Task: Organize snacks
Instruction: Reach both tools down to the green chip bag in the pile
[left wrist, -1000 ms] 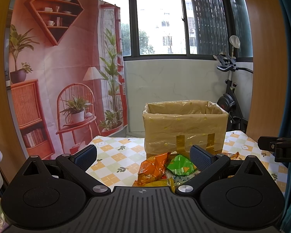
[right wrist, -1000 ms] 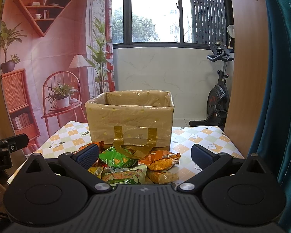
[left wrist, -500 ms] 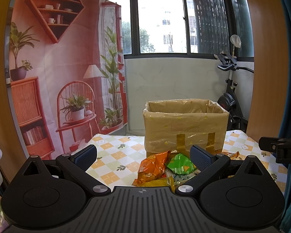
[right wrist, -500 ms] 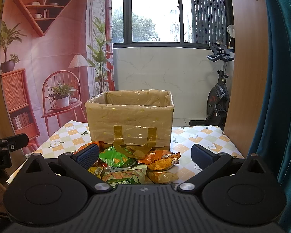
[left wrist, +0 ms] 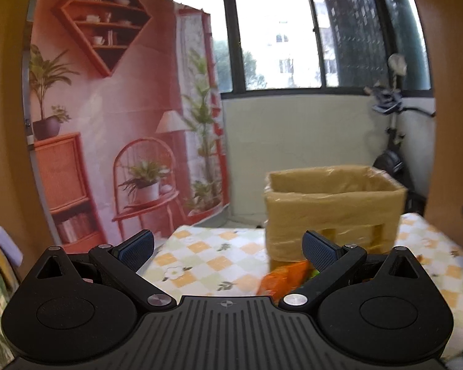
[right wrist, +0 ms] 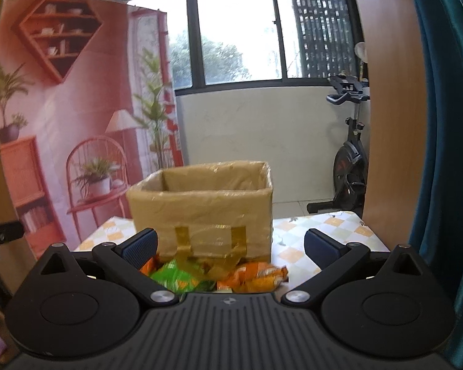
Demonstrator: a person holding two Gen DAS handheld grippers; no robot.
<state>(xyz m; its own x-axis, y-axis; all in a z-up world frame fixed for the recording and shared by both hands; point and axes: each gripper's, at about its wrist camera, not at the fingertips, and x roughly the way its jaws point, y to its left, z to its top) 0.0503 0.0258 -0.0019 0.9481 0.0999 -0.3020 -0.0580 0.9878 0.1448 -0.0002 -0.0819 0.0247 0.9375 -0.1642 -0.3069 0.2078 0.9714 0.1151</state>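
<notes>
An open cardboard box [left wrist: 333, 209] [right wrist: 200, 209] wrapped in clear film stands on the checkered tablecloth [left wrist: 213, 262]. Snack bags lie in front of it: an orange bag [left wrist: 282, 277] in the left wrist view, and a green bag [right wrist: 177, 277] beside an orange bag [right wrist: 256, 277] in the right wrist view. My left gripper [left wrist: 228, 246] is open above the cloth, left of the box, holding nothing. My right gripper [right wrist: 230, 245] is open too, facing the box front above the bags, with nothing between its fingers.
A printed backdrop [left wrist: 114, 129] [right wrist: 68, 117] hangs at the left behind the table. An exercise bike [right wrist: 348, 160] [left wrist: 392, 154] stands at the back right by the window wall. A teal curtain [right wrist: 447, 154] runs down the right edge.
The left gripper has swung left, so the box and bags now sit further right in its view. The right gripper has shifted right and tipped up, hiding more of the bags. Both stay open.
</notes>
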